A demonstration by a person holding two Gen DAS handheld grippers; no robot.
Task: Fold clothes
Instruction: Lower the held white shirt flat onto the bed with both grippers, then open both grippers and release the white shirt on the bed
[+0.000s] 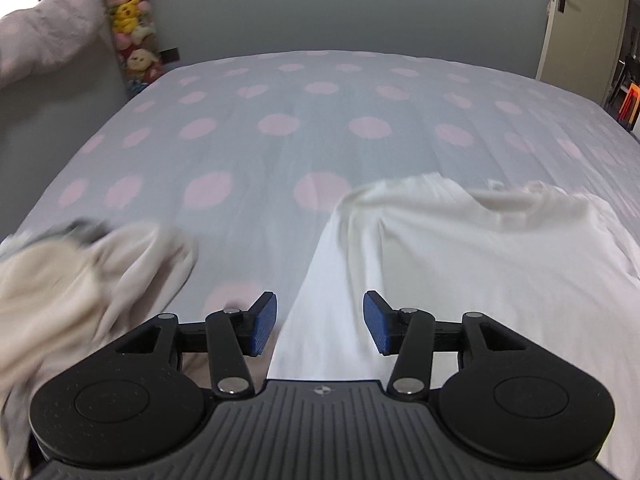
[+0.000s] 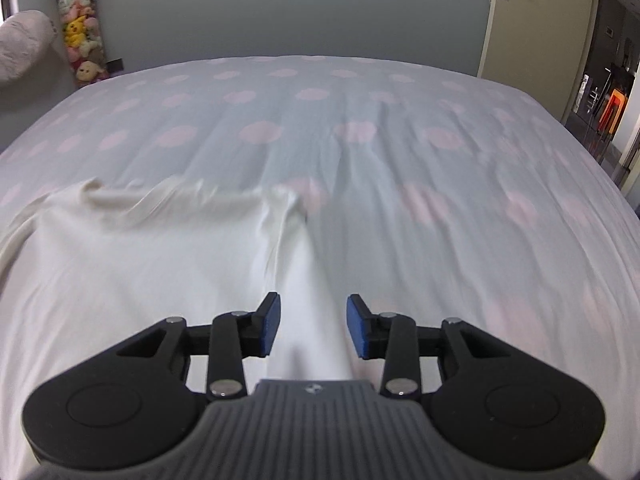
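On the dotted bedsheet [image 1: 280, 128] you are facing a white shirt [image 1: 460, 248], soft, light and limp, spread flat, its near hem running between the parted pads of your left gripper [image 1: 320, 322] and right gripper [image 2: 313, 326], both unclenched; pinch hem corners.

left tongs [image 1: 320, 323]: lower centre of frame, blue pads [image 1: 264, 322] spread wide, nothing between them, pointing forward | right tongs [image 2: 313, 327]: lower centre of frame, blue pads [image 2: 270, 324] parted, slightly narrower gap, gripping nothing, level
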